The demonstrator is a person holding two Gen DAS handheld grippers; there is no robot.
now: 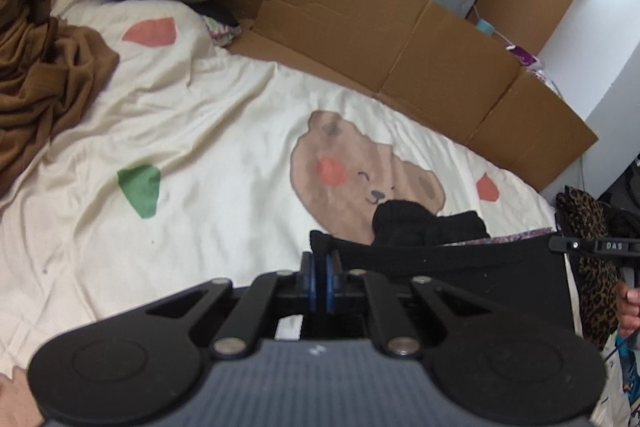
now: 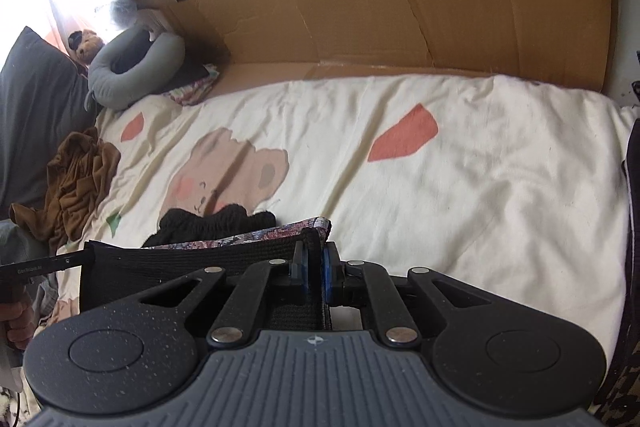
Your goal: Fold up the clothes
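Left wrist view: my left gripper (image 1: 323, 281) and right gripper (image 2: 315, 273) have their jaws pinched shut on the black garment (image 1: 460, 267), stretched between them above the bed (image 1: 200, 131); any corner could slip free if I pull it tighter

Garment (image 1: 460, 263) stretched between both grippers above bedsheet (image 1: 208, 131), cardboard (image 1: 360, 27) behind, crumpled cloth (image 1: 44, 67) left.

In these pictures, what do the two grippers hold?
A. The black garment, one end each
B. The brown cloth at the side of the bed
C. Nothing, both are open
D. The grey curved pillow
A: the left gripper and the right gripper are each shut on one end of the black garment, stretched between them above the bed sheet.
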